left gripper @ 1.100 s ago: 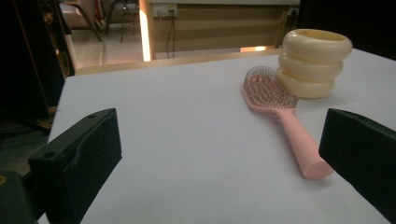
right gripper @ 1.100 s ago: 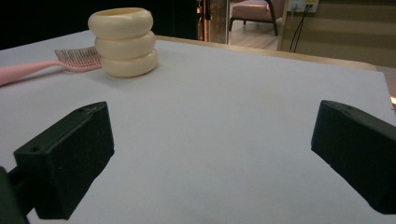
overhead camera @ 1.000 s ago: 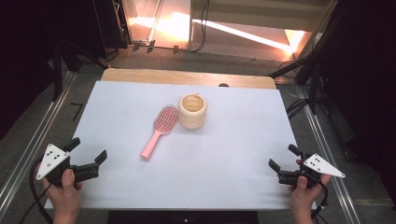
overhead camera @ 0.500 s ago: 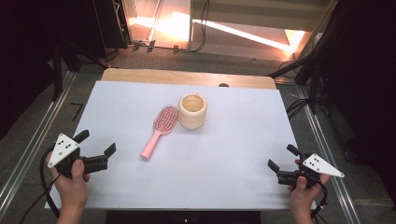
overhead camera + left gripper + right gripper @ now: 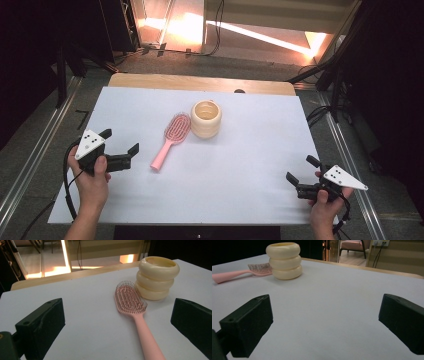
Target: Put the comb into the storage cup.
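Note:
A pink hairbrush (image 5: pixel 171 138) lies bristles up on the white table (image 5: pixel 250 150), its handle toward the near left. Touching its head on the right stands a cream ribbed cup (image 5: pixel 206 118) made of three stacked rings. My left gripper (image 5: pixel 120 141) is open, just left of the brush handle's end, with nothing between its jaws. In the left gripper view the hairbrush (image 5: pixel 135 307) and the cup (image 5: pixel 156 277) lie ahead. My right gripper (image 5: pixel 301 169) is open near the table's front right. The right gripper view shows the cup (image 5: pixel 284 260) and the brush (image 5: pixel 239 272) far off.
A wooden strip (image 5: pixel 200 82) runs along the table's far edge. Metal rails (image 5: pixel 30 165) flank both sides, and cables lie on the floor at the right. A lit doorway glows behind the table.
My left gripper has moved forward and to the right, toward the brush handle, staying open. The right gripper has barely shifted.

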